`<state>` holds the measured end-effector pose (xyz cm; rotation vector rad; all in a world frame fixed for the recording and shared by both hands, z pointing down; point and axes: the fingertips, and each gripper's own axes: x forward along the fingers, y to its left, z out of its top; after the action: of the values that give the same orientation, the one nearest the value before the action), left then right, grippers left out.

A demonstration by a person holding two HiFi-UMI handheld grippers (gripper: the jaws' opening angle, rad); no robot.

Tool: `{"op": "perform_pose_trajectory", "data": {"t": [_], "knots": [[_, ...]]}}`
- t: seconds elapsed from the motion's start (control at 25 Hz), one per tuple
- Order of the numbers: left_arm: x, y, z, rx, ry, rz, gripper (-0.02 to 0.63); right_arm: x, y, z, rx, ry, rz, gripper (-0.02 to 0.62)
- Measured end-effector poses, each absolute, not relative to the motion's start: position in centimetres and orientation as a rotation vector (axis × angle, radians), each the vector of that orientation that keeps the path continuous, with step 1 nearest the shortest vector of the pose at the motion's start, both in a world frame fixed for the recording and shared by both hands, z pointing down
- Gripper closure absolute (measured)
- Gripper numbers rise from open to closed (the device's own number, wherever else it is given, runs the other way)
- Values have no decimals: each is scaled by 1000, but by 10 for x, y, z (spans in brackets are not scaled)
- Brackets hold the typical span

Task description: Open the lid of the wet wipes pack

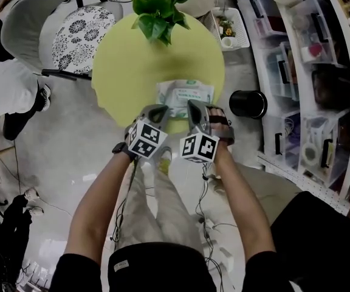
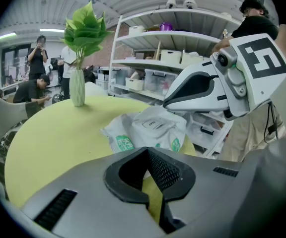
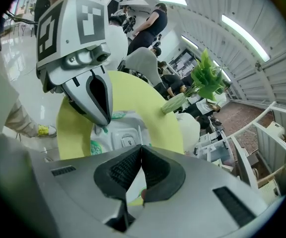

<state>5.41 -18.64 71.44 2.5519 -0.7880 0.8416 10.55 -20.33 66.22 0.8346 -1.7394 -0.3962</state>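
The white wet wipes pack with green print lies near the front edge of the round yellow table. My left gripper is shut, and its tips pinch the pack's near left corner. My right gripper is shut at the pack's lid; from the left gripper view its tip meets the raised top edge of the lid, which bears an OPEN label. In the right gripper view a thin white edge runs up to the closed jaws. The pack fills the space ahead of the left jaws.
A pale vase with green leaves stands at the table's far side. A grey chair is at the back left, and a black round bin sits on the floor to the right. Shelves with plastic boxes line the right. People stand in the background.
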Motion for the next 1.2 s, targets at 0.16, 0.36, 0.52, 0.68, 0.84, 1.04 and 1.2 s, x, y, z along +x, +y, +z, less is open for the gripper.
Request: {"op": "perform_pose_trajectory", "data": {"t": [0.16, 0.36, 0.52, 0.68, 0.84, 1.04, 1.2], "knots": [[54, -187, 716, 2555, -789, 839, 589, 107, -212, 658, 861, -1743, -394, 591], [54, -187, 716, 2552, -788, 840, 589, 109, -220, 653, 883, -1749, -381, 591], [54, -186, 716, 2552, -787, 842, 589, 110, -227, 651, 910, -1753, -367, 591], [55, -186, 715, 2554, -786, 840, 589, 111, -235, 648, 931, -1753, -361, 591], [55, -186, 715, 2552, -786, 840, 589, 112, -242, 647, 942, -1748, -361, 591], [55, -186, 715, 2556, -788, 838, 589, 114, -252, 647, 957, -1741, -359, 591], [54, -185, 715, 2559, -785, 840, 589, 115, -263, 656, 967, -1723, -316, 594]]}}
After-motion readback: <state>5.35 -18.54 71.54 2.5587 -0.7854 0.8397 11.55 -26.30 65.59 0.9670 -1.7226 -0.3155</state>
